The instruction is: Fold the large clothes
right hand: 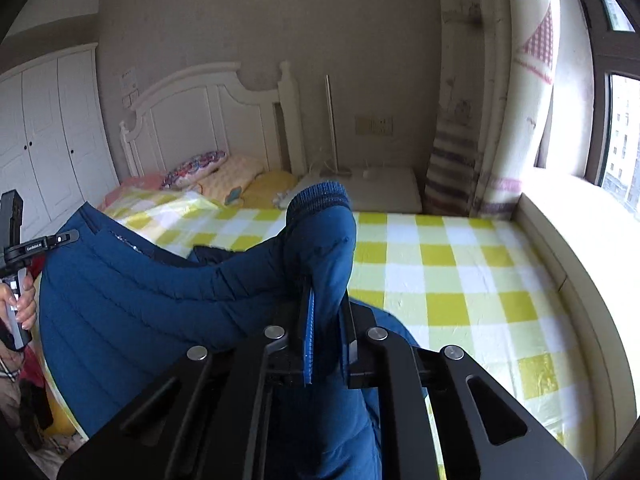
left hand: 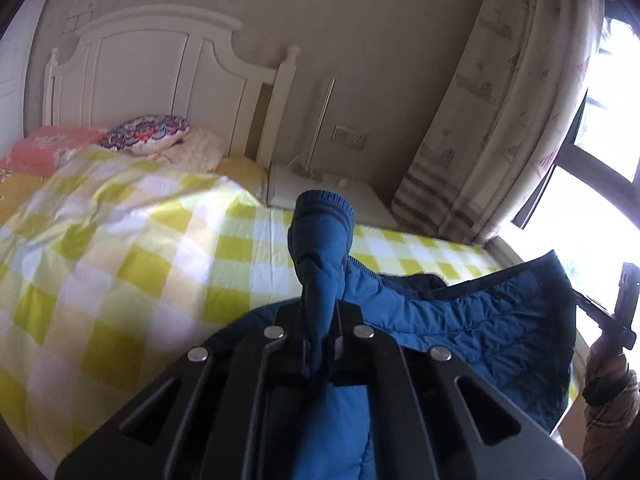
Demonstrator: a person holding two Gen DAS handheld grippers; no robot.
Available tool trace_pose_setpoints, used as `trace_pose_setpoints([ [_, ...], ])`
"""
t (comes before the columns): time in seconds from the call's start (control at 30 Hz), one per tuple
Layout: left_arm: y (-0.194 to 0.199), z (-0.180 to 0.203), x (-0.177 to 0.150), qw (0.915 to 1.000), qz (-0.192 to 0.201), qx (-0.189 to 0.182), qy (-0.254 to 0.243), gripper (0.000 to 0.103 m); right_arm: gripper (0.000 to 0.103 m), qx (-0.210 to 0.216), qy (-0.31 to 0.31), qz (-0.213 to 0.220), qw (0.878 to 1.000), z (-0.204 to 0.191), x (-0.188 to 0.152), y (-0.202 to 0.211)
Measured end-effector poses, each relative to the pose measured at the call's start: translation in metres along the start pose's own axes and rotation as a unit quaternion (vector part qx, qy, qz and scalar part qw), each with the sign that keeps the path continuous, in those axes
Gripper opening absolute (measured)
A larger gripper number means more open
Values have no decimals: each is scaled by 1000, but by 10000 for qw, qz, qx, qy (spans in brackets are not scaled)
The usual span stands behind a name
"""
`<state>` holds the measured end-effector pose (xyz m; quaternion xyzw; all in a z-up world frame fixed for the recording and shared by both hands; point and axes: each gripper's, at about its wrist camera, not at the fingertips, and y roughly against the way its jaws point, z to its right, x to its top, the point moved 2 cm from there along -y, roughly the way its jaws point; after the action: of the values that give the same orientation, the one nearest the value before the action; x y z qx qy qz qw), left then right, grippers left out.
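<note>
I've got my left claw [left hand: 320, 320] clenched on one ribbed cuff of the quilted blue padded jacket [left hand: 472, 320] — right claw [right hand: 324, 320] pinching the other cuff — jacket held up over the yellow-and-white checked bed [right hand: 440, 264].

Jacket [right hand: 132, 292] over the bed [right hand: 452, 280], pillows [right hand: 196, 168] behind, before the headboard [right hand: 208, 120].

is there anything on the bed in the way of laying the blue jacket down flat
Nothing visible blocks it. Both the left gripper and the right gripper already clamp the blue quilted jacket, and the checked sheet ahead lies bare. The bunched duvet and pillows sit farther off, toward the headboard.
</note>
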<state>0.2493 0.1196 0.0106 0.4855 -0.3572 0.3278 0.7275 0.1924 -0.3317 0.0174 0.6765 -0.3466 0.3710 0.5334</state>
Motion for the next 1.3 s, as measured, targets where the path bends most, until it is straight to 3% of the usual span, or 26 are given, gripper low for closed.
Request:
trace_pose_setpoints([
  [0.13,30,31,36,9988,384,-57,-284,4,7,-156,-149,761,9969,0,36,40],
  [0.2,27,36,39,9991,283,-27,-319,5,7,-190,-174,997,9947,2,48,54],
  [0.23,22,34,38,9993,172,14,-330,5,7,-121,-203,926,9954,4,50,53],
  [0.3,4,28,30,9995,-107,121,-270,5,8,226,-235,347,9989,7,46,30],
  [0.4,-39,-2,2,9961,-774,395,124,9,10,108,-344,-437,9984,25,19,-20],
  [0.43,-55,-19,-9,9931,-962,594,313,11,30,58,-436,-618,9971,32,11,-34],
  [0.47,-68,-34,-19,9902,-1114,729,433,19,88,-70,-616,-833,9946,43,-2,-51],
  [0.5,-79,-48,-27,9872,-1269,792,547,36,98,-70,-725,-898,9933,51,-13,-62],
  [0.53,-90,-66,-38,9833,-1432,878,706,49,97,-61,-778,-999,9919,54,-21,-70],
  [0.57,-96,-76,-44,9809,-1506,924,814,70,97,-45,-862,-1205,9889,60,-32,-83],
  [0.67,-99,-97,-52,9792,-1529,526,1226,72,97,52,-1003,-1488,9837,65,-50,-108],
  [0.73,-97,-96,-45,9817,-1398,482,1197,73,97,108,-1064,-1623,9809,67,-54,-126],
  [0.8,-98,-93,-36,9852,-1243,521,1058,79,96,156,-1040,-1734,9792,66,-56,-140],
  [0.83,-100,-89,-29,9866,-1184,481,1011,79,85,182,-983,-1774,9791,64,-57,-145],
  [0.87,-103,-84,-24,9870,-1205,419,972,78,47,235,-882,-1776,9799,61,-56,-148],
  [0.93,-118,-74,-26,9856,-1489,213,769,19,27,167,-538,-1424,9882,48,-49,-132],
  [0.97,-121,-66,-29,9856,-1540,276,649,15,18,-27,-223,-1139,9932,35,-44,-115],
  [1.07,-91,-40,-21,9952,-912,327,98,11,14,42,-97,-511,9986,17,-23,-68],
  [1.17,-49,-19,15,9992,-339,18,215,11,14,28,7,-123,9999,6,13,-30],
  [1.23,-41,-12,36,9993,-231,21,279,12,14,-32,-21,-38,10000,6,35,-26],
  [1.3,-52,-10,55,9989,-243,304,243,12,14,-216,-115,-102,9996,14,52,-44],
])
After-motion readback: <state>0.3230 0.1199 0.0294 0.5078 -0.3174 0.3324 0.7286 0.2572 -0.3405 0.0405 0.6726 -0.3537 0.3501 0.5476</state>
